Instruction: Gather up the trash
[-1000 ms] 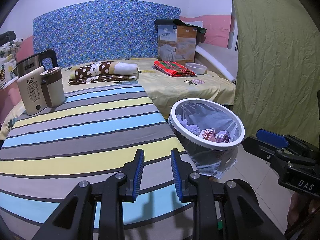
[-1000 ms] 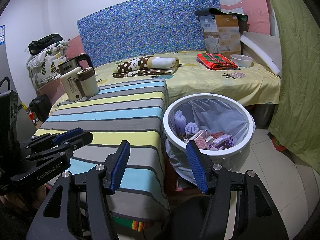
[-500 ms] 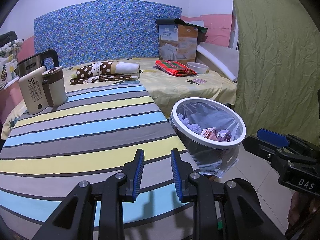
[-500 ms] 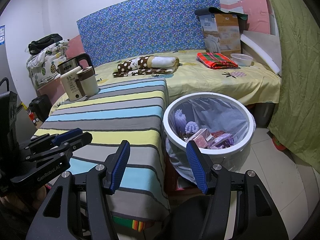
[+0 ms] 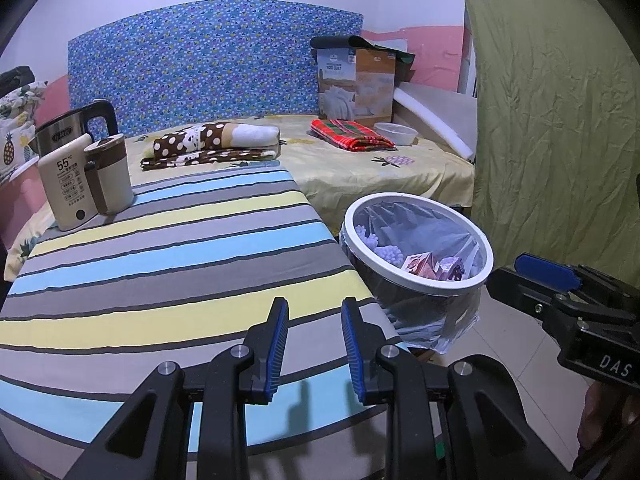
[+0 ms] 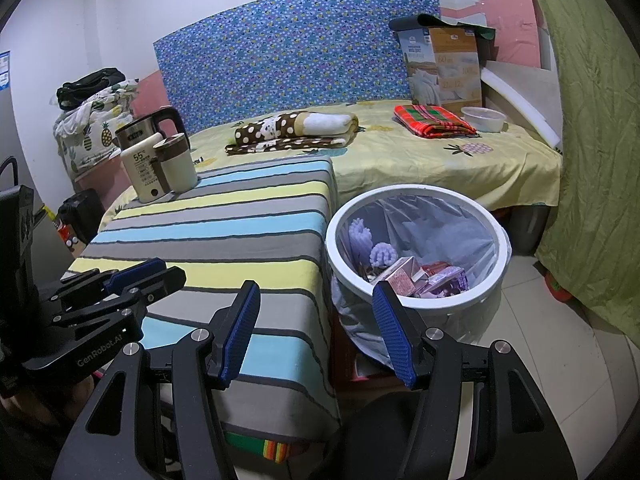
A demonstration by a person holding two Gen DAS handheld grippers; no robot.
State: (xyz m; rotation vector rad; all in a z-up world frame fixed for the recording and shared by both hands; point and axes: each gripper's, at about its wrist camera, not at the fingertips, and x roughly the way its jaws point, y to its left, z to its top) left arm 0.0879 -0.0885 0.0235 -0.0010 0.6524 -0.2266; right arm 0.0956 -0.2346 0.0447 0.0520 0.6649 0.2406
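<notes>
A white-rimmed trash bin [image 5: 420, 284] lined with a clear bag stands on the floor right of the striped table [image 5: 168, 264]; it also shows in the right wrist view [image 6: 416, 300]. Inside lie pink cartons [image 6: 404, 280] and purple foam pieces [image 6: 382, 254]. My left gripper [image 5: 314, 344] hovers over the table's near edge, jaws a little apart and empty. My right gripper [image 6: 316, 332] is open and empty, near the table's corner and the bin's near rim. Each gripper shows in the other's view, the right one [image 5: 560, 292] and the left one [image 6: 120, 284].
A cream kettle base with a mug [image 5: 86, 184] and a steel kettle [image 5: 72, 130] stand at the table's far left. Behind is a bed [image 5: 380, 168] with a dotted blanket [image 5: 216, 144], red cloth [image 5: 352, 138], plastic bowl [image 5: 396, 134] and a quilt box [image 5: 356, 84]. A green curtain [image 5: 560, 120] hangs right.
The left wrist view has shifted slightly, so the table and bin sit a bit further right. Both grippers keep their openings. The right view is nearly unchanged.
</notes>
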